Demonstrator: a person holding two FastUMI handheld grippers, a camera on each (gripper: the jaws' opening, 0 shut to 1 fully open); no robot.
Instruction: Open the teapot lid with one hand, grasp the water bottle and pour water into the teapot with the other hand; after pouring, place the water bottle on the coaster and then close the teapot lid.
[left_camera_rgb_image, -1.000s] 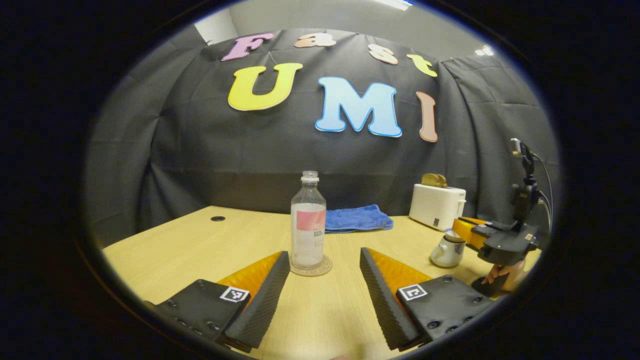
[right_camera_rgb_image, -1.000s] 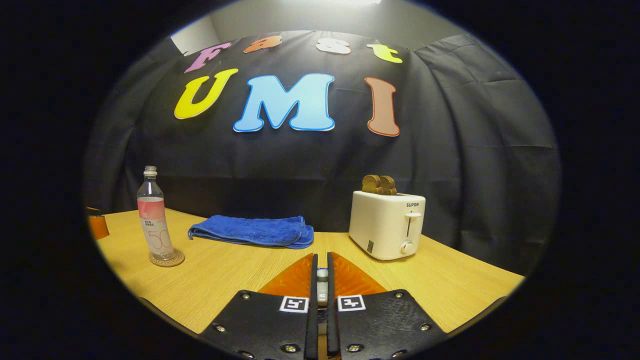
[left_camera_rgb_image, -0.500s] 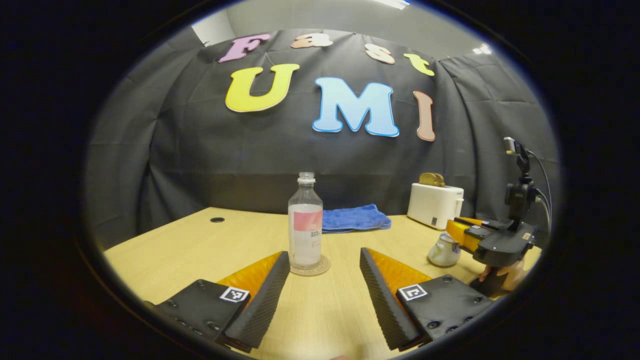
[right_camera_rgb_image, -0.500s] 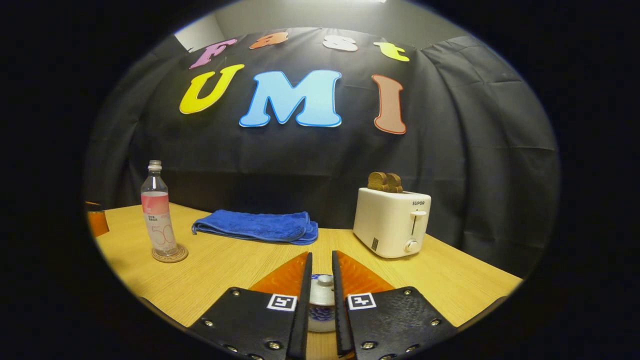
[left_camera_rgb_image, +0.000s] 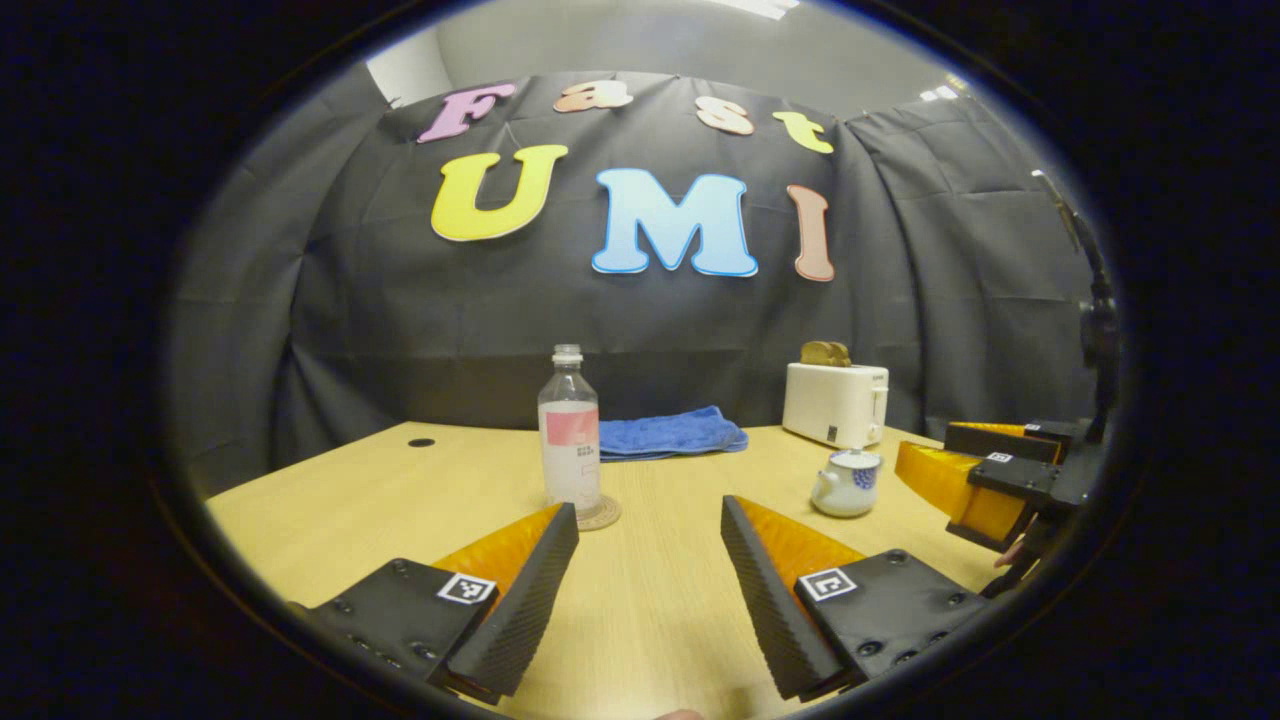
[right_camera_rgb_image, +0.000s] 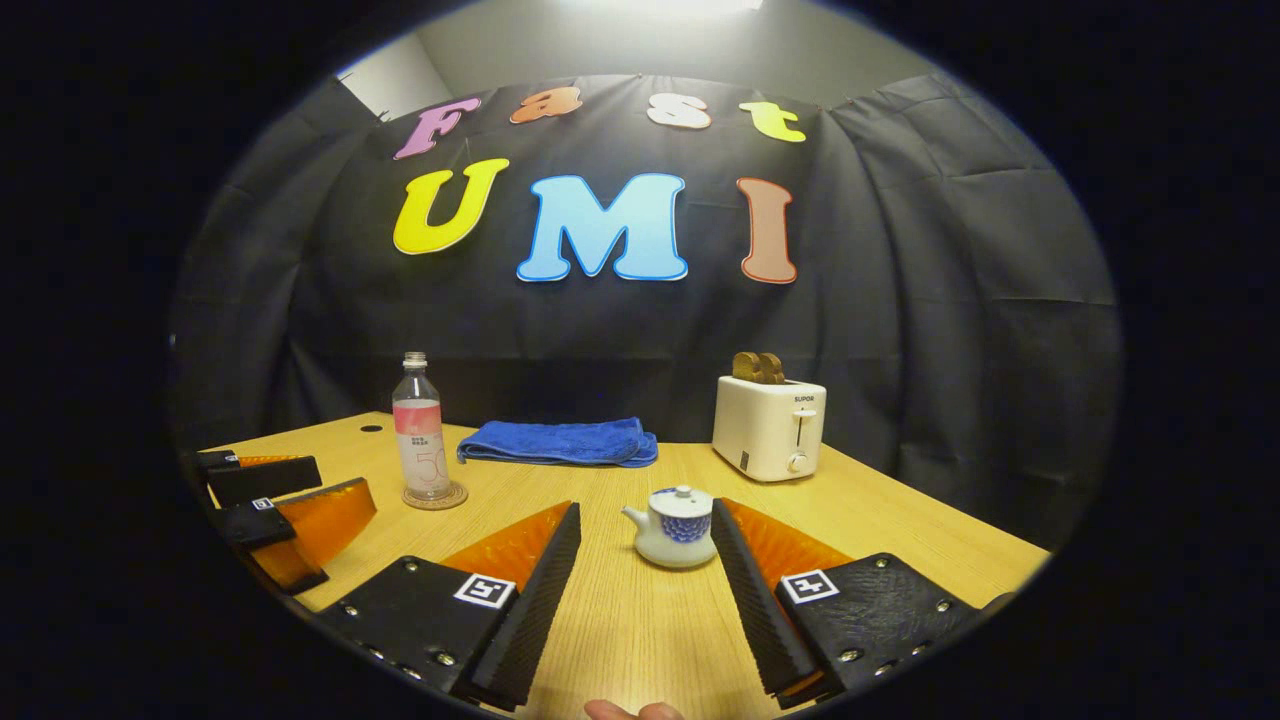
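The white-and-blue teapot (right_camera_rgb_image: 675, 527) stands on the wooden table (right_camera_rgb_image: 900, 545) with its lid (right_camera_rgb_image: 681, 493) on. It sits just ahead of my right gripper (right_camera_rgb_image: 644, 508), which is open and holds nothing. In the left gripper view the teapot (left_camera_rgb_image: 846, 483) is to the right, with the right gripper (left_camera_rgb_image: 925, 445) open beside it. The clear water bottle (left_camera_rgb_image: 570, 432) with a pink label stands upright on the round coaster (left_camera_rgb_image: 600, 515), beyond my open left gripper (left_camera_rgb_image: 648, 510). In the right gripper view the bottle (right_camera_rgb_image: 420, 437), the coaster (right_camera_rgb_image: 436, 497) and the left gripper (right_camera_rgb_image: 345, 482) are at the left.
A folded blue towel (right_camera_rgb_image: 560, 442) lies at the back of the table. A white toaster (right_camera_rgb_image: 768, 428) with toast in it stands at the back right. A small round hole (left_camera_rgb_image: 421, 442) marks the far left of the tabletop.
My right gripper has opened off the teapot lid, which now rests on the pot, and drawn back. The left gripper has also drawn back from the bottle.
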